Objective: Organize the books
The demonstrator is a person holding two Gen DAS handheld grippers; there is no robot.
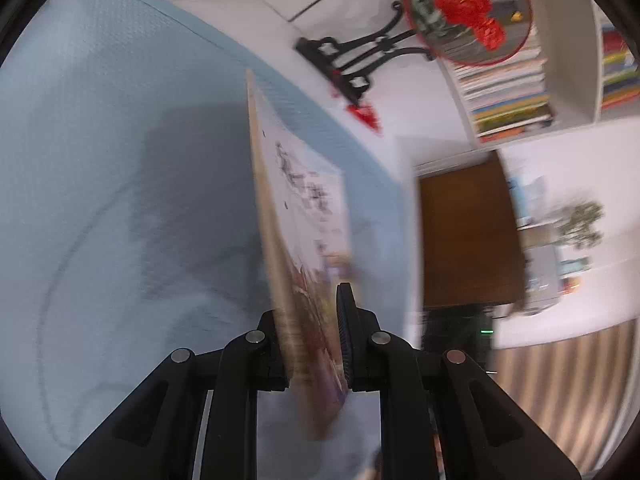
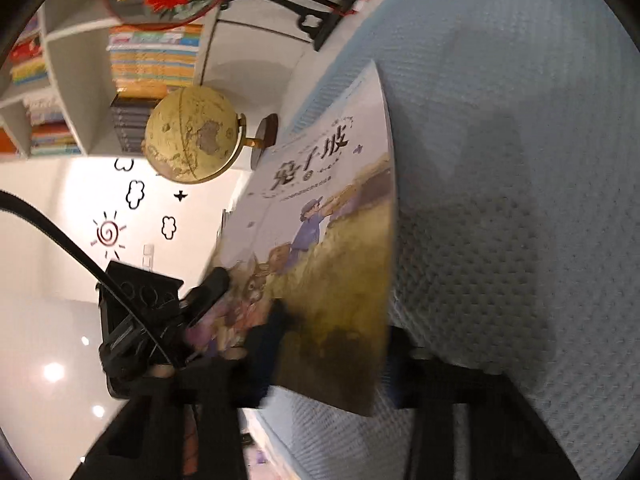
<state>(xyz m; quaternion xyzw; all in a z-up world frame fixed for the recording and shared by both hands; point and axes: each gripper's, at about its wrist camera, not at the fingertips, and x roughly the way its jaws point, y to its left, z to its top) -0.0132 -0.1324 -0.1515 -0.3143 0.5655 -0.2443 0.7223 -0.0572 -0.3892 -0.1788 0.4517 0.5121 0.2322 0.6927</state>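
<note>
A thin picture book with a pale cover and a yellowish edge stands on edge above a light blue cloth. My left gripper is shut on its near corner. In the right wrist view the book shows black title characters, a figure in blue and rabbits. There the left gripper clamps the lower left corner. My right gripper straddles the book's bottom edge, one blurred finger in front of the cover and one behind. Its jaws stand wider than the book is thick.
A globe on a brown base stands past the cloth. A round fan with a red flower sits on a black stand. White shelves hold rows of books. A brown panel is at the right.
</note>
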